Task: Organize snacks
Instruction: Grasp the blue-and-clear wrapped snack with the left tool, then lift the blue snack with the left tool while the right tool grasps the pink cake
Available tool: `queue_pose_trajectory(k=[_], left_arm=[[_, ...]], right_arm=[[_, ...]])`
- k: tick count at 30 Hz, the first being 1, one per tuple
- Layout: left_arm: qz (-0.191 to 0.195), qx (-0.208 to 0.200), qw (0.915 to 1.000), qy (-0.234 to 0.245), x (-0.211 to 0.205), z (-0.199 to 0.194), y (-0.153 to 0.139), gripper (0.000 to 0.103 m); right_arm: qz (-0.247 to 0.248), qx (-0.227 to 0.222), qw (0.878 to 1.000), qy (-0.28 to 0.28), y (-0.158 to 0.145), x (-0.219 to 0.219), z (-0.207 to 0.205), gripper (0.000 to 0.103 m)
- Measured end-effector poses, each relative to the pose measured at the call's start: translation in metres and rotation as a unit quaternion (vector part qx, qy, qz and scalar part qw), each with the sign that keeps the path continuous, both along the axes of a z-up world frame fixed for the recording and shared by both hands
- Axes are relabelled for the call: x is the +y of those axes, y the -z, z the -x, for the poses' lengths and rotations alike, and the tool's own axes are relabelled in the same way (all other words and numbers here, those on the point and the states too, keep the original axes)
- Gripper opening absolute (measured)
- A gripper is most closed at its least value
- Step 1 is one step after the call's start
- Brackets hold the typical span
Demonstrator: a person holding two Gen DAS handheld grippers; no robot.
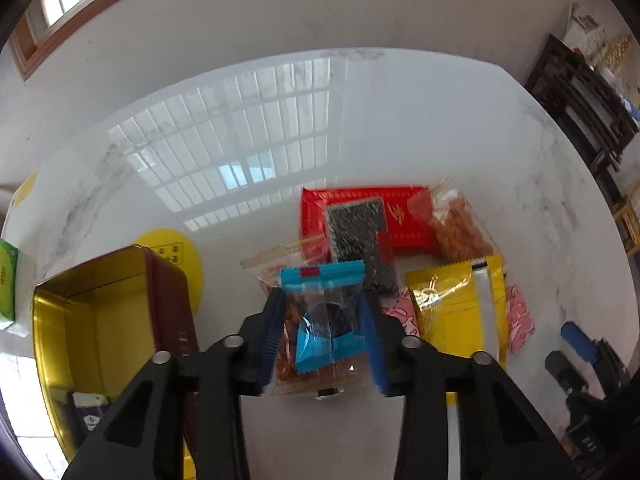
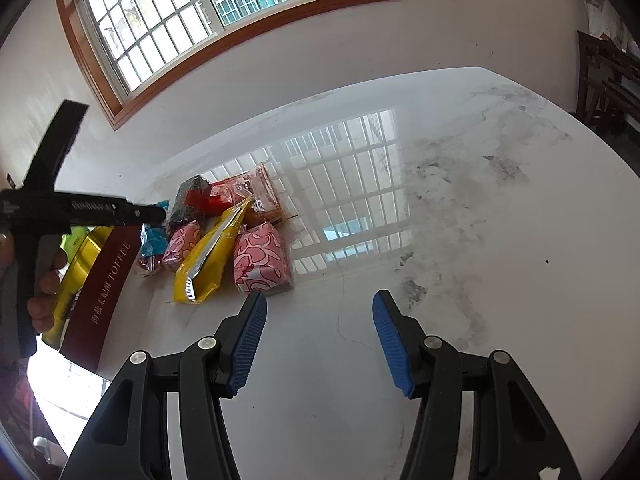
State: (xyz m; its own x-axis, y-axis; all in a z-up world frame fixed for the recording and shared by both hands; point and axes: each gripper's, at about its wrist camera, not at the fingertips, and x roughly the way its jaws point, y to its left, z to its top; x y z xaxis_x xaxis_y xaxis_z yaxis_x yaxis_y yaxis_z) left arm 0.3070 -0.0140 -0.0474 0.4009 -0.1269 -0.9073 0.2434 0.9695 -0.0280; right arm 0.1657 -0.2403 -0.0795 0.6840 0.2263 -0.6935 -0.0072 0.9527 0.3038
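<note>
The left gripper [image 1: 322, 320] has its two blue pads [image 1: 270, 332] on either side of a small blue packet [image 1: 324, 320], and they appear to press its clear middle part, so I judge the jaws are closed on it. The packet stands with its long axis running from near to far, along the fingers, with its toothed blue top edge at the far end. It seems lifted a little above the other snacks, but the view does not show this for sure.

Just to the left of the jaws, and near, is the open tin box [image 1: 96, 320] with a gold inside and a dark red outer wall. One small dark packet [image 1: 90, 412] already lies in its near corner. The coming move, as I judge it, is a short carry to the left, so that the blue packet comes over the opening of the box.

Behind and to the right of the jaws the rest of the pile lies on the white table [image 1: 400, 120]: a red packet [image 1: 404, 216], a black packet [image 1: 360, 236], a yellow packet [image 1: 456, 308] and pink packets [image 1: 520, 324].

The right gripper [image 2: 318, 338] is spread wide and holds nothing. It hangs over bare table to the right of the pile, with a pink packet [image 2: 262, 260] the closest to it. The left gripper is the nearer one to the box.
</note>
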Motion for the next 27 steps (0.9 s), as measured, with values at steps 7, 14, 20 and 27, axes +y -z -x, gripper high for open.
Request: queue_pose_trajectory(k=[7, 14, 20, 27], left_arm=[[-0.002, -0.02, 0.9997, 0.016, -0.005, 0.009, 0.005, 0.032], [0.01, -0.05, 0.9987, 0.006, -0.005, 0.039, -0.001, 0.03], [0.034, -0.066, 0.9973, 0.0, -0.003, 0.076, -0.013, 0.03], [0.047, -0.057, 0.9972, 0.002, -0.002, 0.119, -0.007, 0.031]], right_arm=[[-0.004, 0.0, 1.0, 0.002, -0.001, -0.001, 0.0, 0.053], [-0.01, 0.001, 1.0, 0.005, 0.001, -0.004, -0.001, 0.053], [-0.01, 0.0, 1.0, 0.005, 0.0, -0.004, -0.001, 0.053], [0.024, -0.001, 0.999, -0.025, -0.003, 0.011, -0.003, 0.053]])
